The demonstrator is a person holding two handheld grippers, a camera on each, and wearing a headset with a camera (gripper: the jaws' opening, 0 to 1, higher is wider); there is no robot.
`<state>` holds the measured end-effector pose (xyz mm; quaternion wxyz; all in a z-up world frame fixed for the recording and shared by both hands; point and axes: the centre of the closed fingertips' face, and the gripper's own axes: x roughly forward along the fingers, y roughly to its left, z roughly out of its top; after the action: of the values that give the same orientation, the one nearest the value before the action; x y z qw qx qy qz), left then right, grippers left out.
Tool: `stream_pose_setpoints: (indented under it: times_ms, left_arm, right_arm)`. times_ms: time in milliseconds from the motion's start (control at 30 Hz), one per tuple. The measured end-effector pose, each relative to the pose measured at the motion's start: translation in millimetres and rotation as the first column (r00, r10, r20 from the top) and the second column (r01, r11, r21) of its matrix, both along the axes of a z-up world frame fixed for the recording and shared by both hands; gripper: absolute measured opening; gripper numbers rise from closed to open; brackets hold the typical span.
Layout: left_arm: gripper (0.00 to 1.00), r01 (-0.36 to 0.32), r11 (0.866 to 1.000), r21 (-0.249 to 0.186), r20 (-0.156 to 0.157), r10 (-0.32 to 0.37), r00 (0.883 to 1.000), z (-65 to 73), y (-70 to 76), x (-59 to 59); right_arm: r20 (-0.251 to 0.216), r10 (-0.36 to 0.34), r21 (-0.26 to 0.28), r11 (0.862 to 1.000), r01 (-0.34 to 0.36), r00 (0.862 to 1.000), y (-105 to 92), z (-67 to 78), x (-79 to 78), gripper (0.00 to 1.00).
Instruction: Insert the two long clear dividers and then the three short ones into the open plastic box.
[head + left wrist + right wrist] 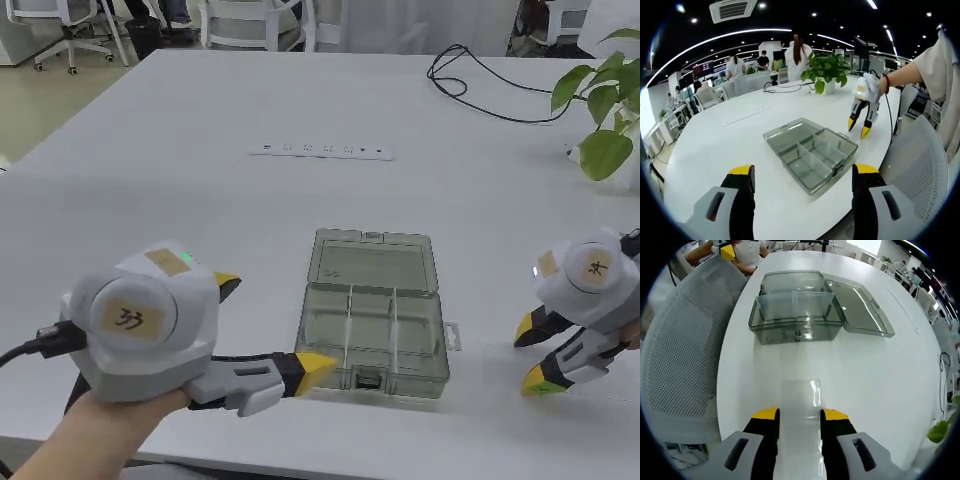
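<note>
1. I cannot tell whether the right gripper clamps or only straddles the divider; its clear edges blur out.
2. The plant is cut off at the head view's right edge.
3. The left gripper body hides most of its far jaw.

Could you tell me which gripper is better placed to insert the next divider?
The right, probably: a clear divider sits between the jaws of the right gripper, facing the open box, though whether it is gripped I cannot tell. The left gripper is open and holds nothing.
</note>
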<state>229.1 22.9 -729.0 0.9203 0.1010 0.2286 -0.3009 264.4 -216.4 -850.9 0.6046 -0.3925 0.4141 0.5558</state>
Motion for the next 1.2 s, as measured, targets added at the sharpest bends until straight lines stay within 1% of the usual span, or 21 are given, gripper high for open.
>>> stream_pose_setpoints:
  times_ms: [67,100,200,300,367,433,467,567,633,667,733,833,867,933,967,1000,1033,1067,1200]
  left_arm:
    - [0.81,0.001,1.0,0.002,0.001,-0.001,1.0,0.1,0.3,-0.1]
    - [0.81,0.0,1.0,0.001,0.0,0.0,1.0,0.2,0.5,-0.4]
    - [0.81,0.001,1.0,0.002,0.001,-0.001,1.0,0.1,0.5,-1.2]
    - [0.81,0.008,1.0,0.007,0.002,-0.008,1.0,0.1,-0.5,-2.9]
    - [0.81,0.011,1.0,0.006,0.002,-0.011,1.0,0.3,-1.1,-3.4]
    - [0.8,0.012,1.0,0.006,0.002,-0.012,1.0,0.7,-1.4,-3.7]
    - [0.8,0.011,1.0,0.006,0.001,-0.011,1.0,0.7,-1.4,-3.8]
    - [0.77,0.009,1.0,-0.002,-0.004,-0.009,1.0,0.8,-1.1,-4.2]
    - [0.75,0.004,1.0,-0.014,-0.008,-0.004,1.0,0.9,-1.5,-4.5]
    - [0.75,0.003,1.0,-0.023,-0.011,-0.003,1.0,0.7,-1.5,-4.6]
    - [0.74,-0.001,0.999,-0.037,-0.017,0.0,1.0,0.0,-1.6,-4.7]
    - [0.71,-0.008,0.998,-0.062,-0.028,0.006,1.0,-0.1,-3.0,-4.9]
    - [0.71,-0.01,0.998,-0.068,-0.031,0.008,0.999,-0.4,-3.1,-4.7]
    - [0.7,-0.012,0.997,-0.081,-0.036,0.009,0.999,-0.7,-4.1,-4.5]
    - [0.69,-0.012,0.996,-0.092,-0.04,0.009,0.999,-0.6,-5.3,-4.4]
    - [0.68,-0.011,0.995,-0.103,-0.044,0.007,0.999,-0.3,-6.7,-4.8]
    - [0.67,-0.013,0.993,-0.121,-0.048,0.007,0.999,0.5,-8.3,-4.8]
    - [0.66,-0.012,0.991,-0.132,-0.05,0.006,0.999,1.1,-9.7,-5.0]
    - [0.62,-0.008,0.982,-0.188,-0.05,-0.002,0.999,4.9,-14.9,-4.2]
  right_arm:
    - [0.006,0.011,0.001,1.0,-0.011,1.0,1.4,2.1,-1.9,0.33]
    - [0.007,0.01,0.003,1.0,-0.01,1.0,-0.4,0.3,1.7,0.33]
    - [0.008,0.003,0.006,1.0,-0.003,1.0,-1.1,0.4,3.1,0.33]
    - [0.019,-0.01,0.021,1.0,0.01,1.0,-0.5,2.3,3.0,0.32]
    - [0.04,-0.028,0.035,0.999,0.027,0.999,0.7,4.2,4.4,0.32]
    - [0.059,-0.04,0.039,0.999,0.038,0.997,0.6,5.8,6.0,0.32]
    - [0.076,-0.043,0.039,0.998,0.04,0.996,0.2,7.3,7.8,0.32]
    - [0.117,-0.056,0.057,0.997,0.05,0.992,2.1,14.6,10.2,0.32]
    - [0.134,-0.077,0.075,0.995,0.067,0.988,3.2,20.9,12.3,0.32]
    - [0.15,-0.086,0.086,0.994,0.073,0.985,4.2,25.0,13.8,0.32]
    - [0.17,-0.093,0.094,0.992,0.078,0.981,5.3,30.3,15.2,0.32]
    - [0.221,-0.103,0.119,0.99,0.078,0.97,11.2,42.6,18.9,0.32]
    - [0.229,-0.105,0.128,0.989,0.077,0.968,13.3,45.9,19.3,0.32]
    - [0.26,-0.111,0.149,0.986,0.074,0.959,18.8,54.5,21.4,0.32]
    - [0.273,-0.11,0.158,0.985,0.068,0.956,22.2,59.2,21.1,0.32]
    - [0.279,-0.109,0.161,0.985,0.065,0.954,23.5,61.0,21.2,0.32]
    - [0.299,-0.104,0.171,0.984,0.054,0.949,25.1,57.2,26.1,0.32]
    - [0.304,-0.101,0.175,0.983,0.049,0.947,27.0,58.6,26.2,0.32]
    - [0.339,-0.091,0.203,0.979,0.022,0.937,42.9,74.8,21.4,0.32]
